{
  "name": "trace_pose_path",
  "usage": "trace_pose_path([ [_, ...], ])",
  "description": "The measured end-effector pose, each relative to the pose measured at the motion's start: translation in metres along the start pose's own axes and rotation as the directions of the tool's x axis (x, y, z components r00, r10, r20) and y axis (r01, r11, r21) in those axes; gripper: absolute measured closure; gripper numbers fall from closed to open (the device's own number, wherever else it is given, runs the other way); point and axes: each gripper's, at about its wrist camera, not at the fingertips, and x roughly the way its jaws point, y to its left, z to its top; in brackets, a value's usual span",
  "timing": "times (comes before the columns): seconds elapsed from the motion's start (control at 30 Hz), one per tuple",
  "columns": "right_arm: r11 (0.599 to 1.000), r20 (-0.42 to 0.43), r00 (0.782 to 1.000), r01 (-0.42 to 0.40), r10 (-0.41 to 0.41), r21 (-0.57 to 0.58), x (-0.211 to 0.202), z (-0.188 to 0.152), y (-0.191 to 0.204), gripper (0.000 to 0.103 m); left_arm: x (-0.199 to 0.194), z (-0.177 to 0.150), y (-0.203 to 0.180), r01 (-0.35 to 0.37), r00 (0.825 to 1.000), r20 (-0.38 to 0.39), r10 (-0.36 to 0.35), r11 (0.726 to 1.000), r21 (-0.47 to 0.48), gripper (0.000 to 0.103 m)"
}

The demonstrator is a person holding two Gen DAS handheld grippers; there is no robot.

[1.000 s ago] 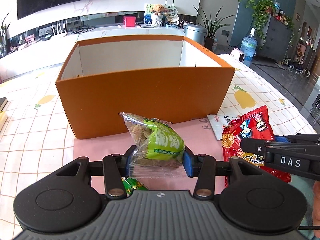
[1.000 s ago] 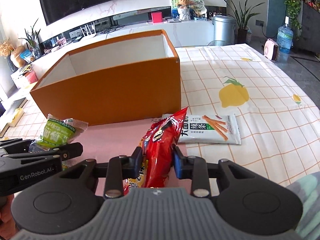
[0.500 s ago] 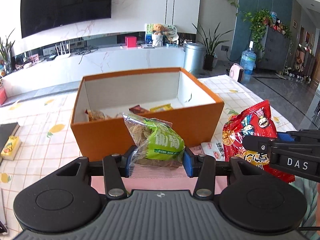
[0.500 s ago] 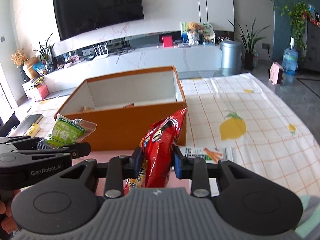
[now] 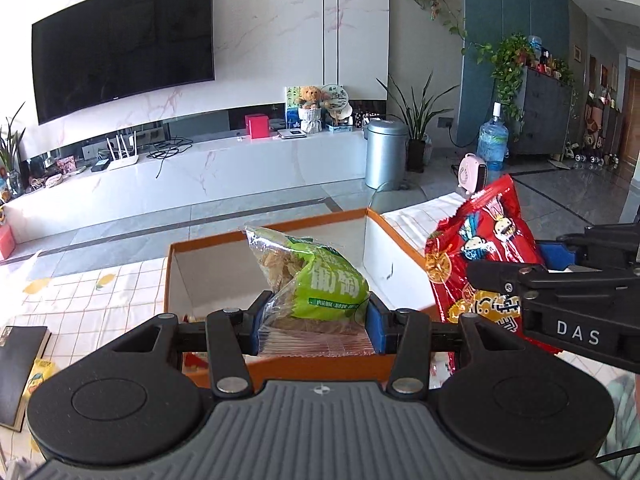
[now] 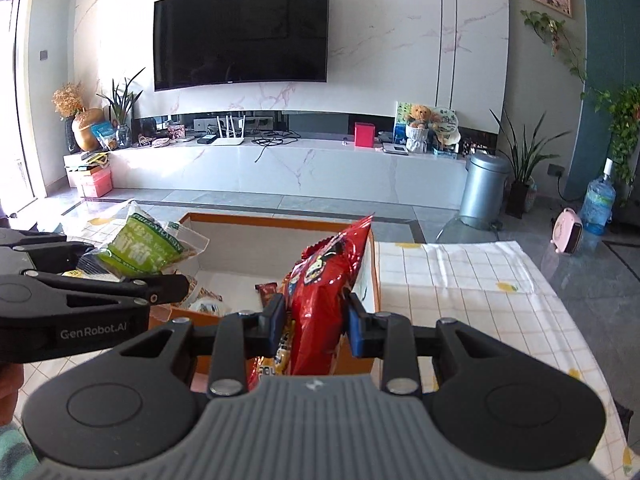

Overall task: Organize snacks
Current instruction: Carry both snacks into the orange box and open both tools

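Red snack bag point(image 6: 320, 300) hides part of the orange box point(image 6: 280, 222) floor; book point(image 5: 18, 364) cropped.

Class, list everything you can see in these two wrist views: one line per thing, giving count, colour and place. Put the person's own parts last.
snack box: one, orange outside, white inside, on the table, some snacks in it
green snack bag: one, green and clear, held over the box
red snack bag: one, red, held upright beside the green one
tablecloth: one, white checks with yellow fruit, on the table
book: one, dark, at the table's left edge
television: one, black, on the marble wall
bin: one, silver, on the floor
left tongs: one, black with blue pads, shut on the green bag
right tongs: one, black with blue pads, shut on the red bag
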Motion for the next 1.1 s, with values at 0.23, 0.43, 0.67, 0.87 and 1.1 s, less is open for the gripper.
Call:
trace_pose_path([
  [0.23,0.998,-0.009,1.000,-0.003,0.002,-0.064,0.048,0.033,0.006,0.074,0.034,0.014,0.020,-0.012,1.000,-0.024,0.011,1.000,-0.020,0.050],
  [0.43,0.998,-0.078,0.997,-0.004,-0.001,-0.064,0.103,0.045,0.010,0.074,0.067,0.016,0.036,-0.024,0.997,-0.068,0.022,0.999,-0.030,0.050],
  [0.67,0.999,-0.207,0.978,-0.032,0.028,-0.019,0.165,0.045,0.011,0.074,0.106,0.009,0.049,-0.031,0.987,-0.160,0.025,0.999,-0.039,0.050],
  [0.87,0.999,-0.300,0.953,-0.042,0.044,0.015,0.210,0.040,0.007,0.075,0.131,0.000,0.061,-0.048,0.969,-0.245,0.034,0.997,-0.053,0.050],
  [1.1,0.997,-0.354,0.934,-0.062,0.041,-0.047,0.237,0.028,0.013,0.075,0.148,-0.009,0.061,-0.064,0.949,-0.310,0.053,0.998,-0.026,0.050],
])
